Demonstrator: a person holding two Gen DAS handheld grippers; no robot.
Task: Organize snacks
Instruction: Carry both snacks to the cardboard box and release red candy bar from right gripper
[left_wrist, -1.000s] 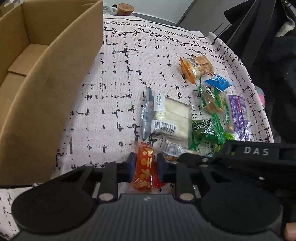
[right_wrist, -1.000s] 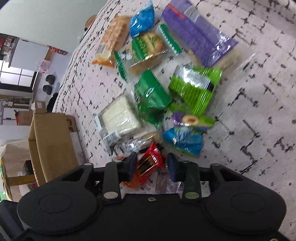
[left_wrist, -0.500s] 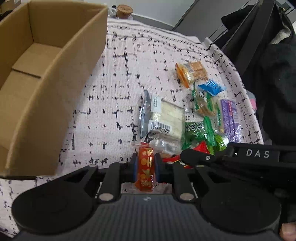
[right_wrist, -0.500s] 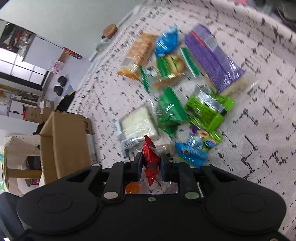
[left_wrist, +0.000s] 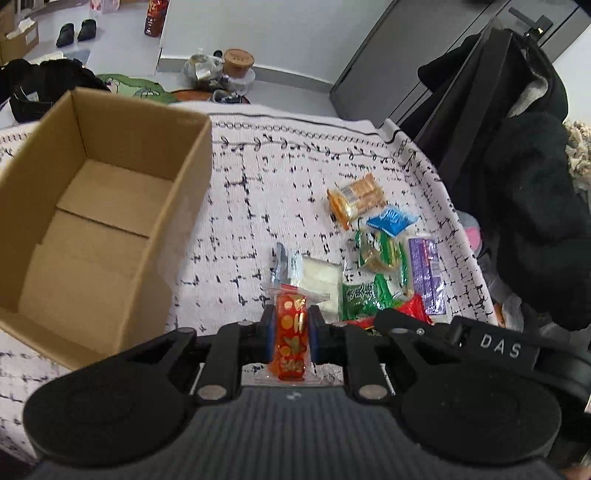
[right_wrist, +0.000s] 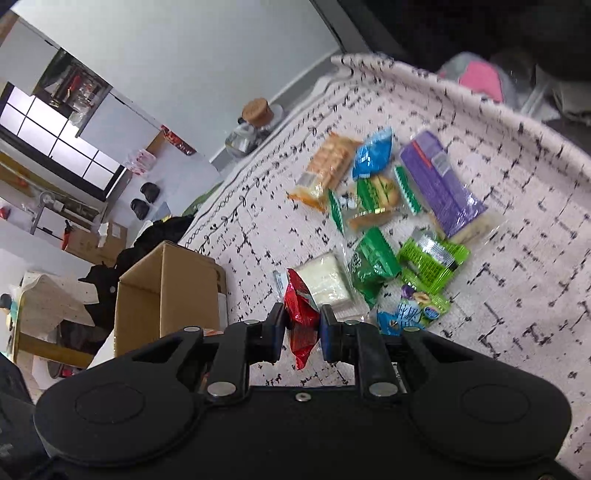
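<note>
Both grippers rose, tilted down: left gripper (left_wrist: 291, 329) pinching orange packet (left_wrist: 291, 339), right gripper (right_wrist: 302, 328) red packet (right_wrist: 301, 314).

Left gripper (left_wrist: 290, 326) is seen from behind, pointed steeply down and forward; its blue-padded jaws are clamped on a red-and-gold wrapped candy (left_wrist: 291, 334), held upright between the pads with the clear wrapper ends sticking out above and below. Right gripper (right_wrist: 302, 326) is likewise angled down, rolled a bit to one side; its jaws are pressed onto a red snack packet (right_wrist: 301, 317), which is pinched at mid-length and stands up between the pads. The right gripper's black body, marked DAS, is also visible in the left wrist view, just beside the left one, at its right. No hands are clearly shown.
</note>
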